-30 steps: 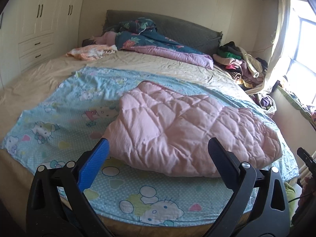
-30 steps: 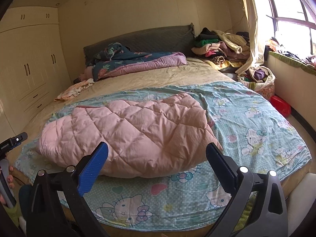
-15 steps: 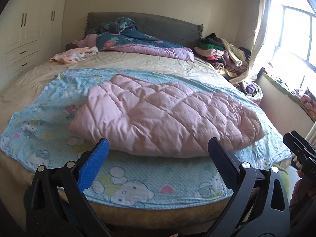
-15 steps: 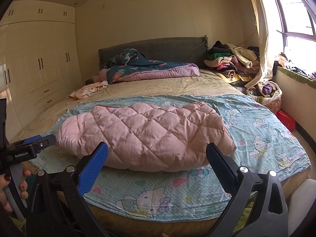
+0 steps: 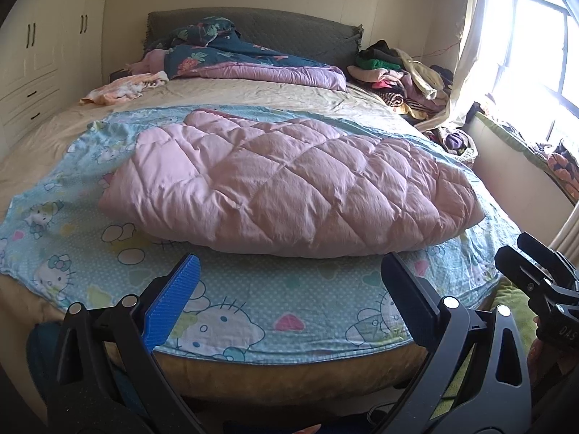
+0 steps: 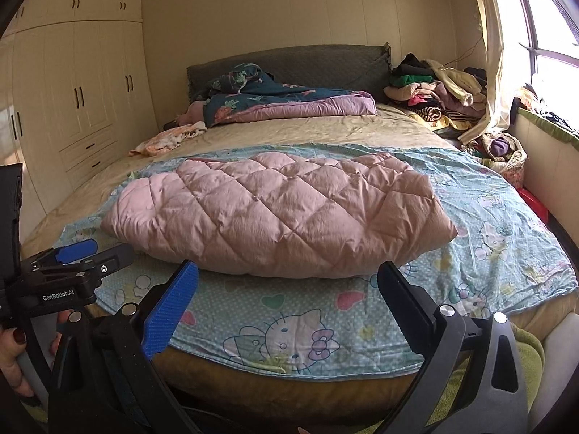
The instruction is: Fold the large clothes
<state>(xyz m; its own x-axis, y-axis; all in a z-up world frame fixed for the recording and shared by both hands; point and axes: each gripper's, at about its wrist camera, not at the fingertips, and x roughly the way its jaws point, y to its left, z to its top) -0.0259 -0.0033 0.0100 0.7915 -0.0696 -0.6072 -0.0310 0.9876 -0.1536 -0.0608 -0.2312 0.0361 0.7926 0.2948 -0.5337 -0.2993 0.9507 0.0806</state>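
Observation:
A pink quilted padded garment (image 5: 289, 184) (image 6: 278, 213) lies folded in a thick oblong on a light blue cartoon-cat sheet (image 5: 253, 303) (image 6: 488, 224) spread over the bed. My left gripper (image 5: 289, 285) is open and empty, held off the foot of the bed, short of the garment. My right gripper (image 6: 289, 289) is also open and empty, at the same distance. The left gripper (image 6: 72, 253) shows at the left edge of the right wrist view, held by a hand. The right gripper (image 5: 535, 275) shows at the right edge of the left wrist view.
A dark floral quilt (image 5: 246, 58) (image 6: 289, 101) lies by the grey headboard (image 6: 289, 65). A heap of clothes (image 5: 401, 72) (image 6: 434, 90) sits at the bed's far right near the window curtain. A small peach cloth (image 5: 119, 88) lies far left. Wardrobes (image 6: 72, 108) line the left wall.
Both grippers have drawn back and lower, away from the pink garment toward the foot of the bed. The garment lies as before. Each gripper stays open.

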